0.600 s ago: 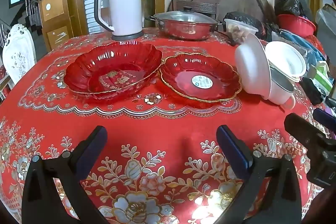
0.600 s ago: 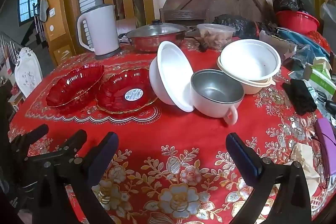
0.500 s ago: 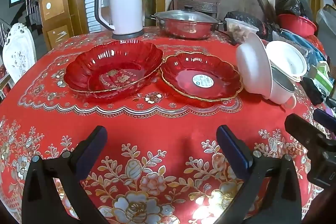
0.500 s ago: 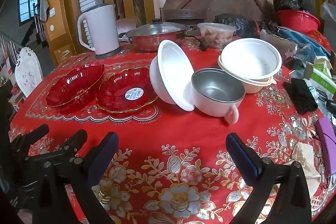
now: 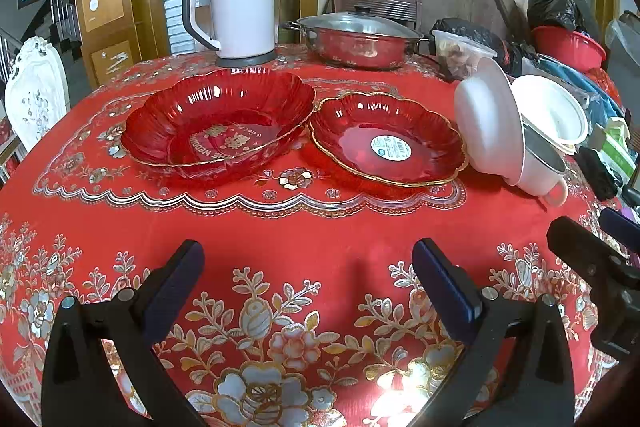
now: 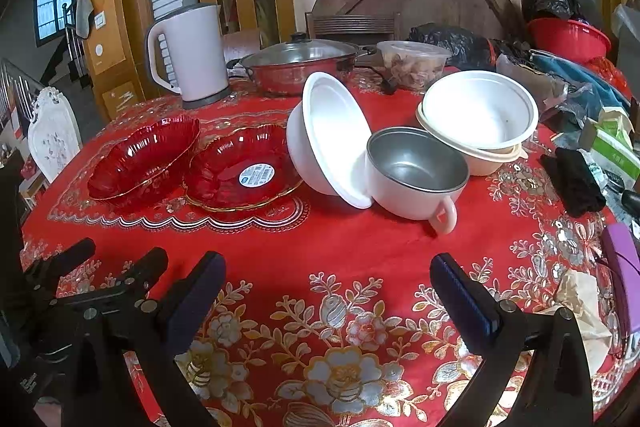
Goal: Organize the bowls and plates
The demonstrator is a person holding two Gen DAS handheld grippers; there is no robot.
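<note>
Two scalloped red glass dishes point(image 5: 218, 125) point(image 5: 386, 143) lie side by side on the red floral tabletop point(image 5: 320, 227), well beyond the empty, spread left gripper point(image 5: 308, 277). Right wrist: the tilted white bowl point(image 6: 330, 139) leans on the steel-lined white cup point(image 6: 416, 173), well ahead of the right gripper point(image 6: 328, 285), spread wide and empty.

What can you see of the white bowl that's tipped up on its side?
The white bowl looks like plain glossy plastic or melamine, empty, with a broad flat rim. It stands tilted on edge, opening facing right, its lower rim against the metal-lined mug. Its back sits beside the stickered red plate; whether they touch is unclear.
</note>
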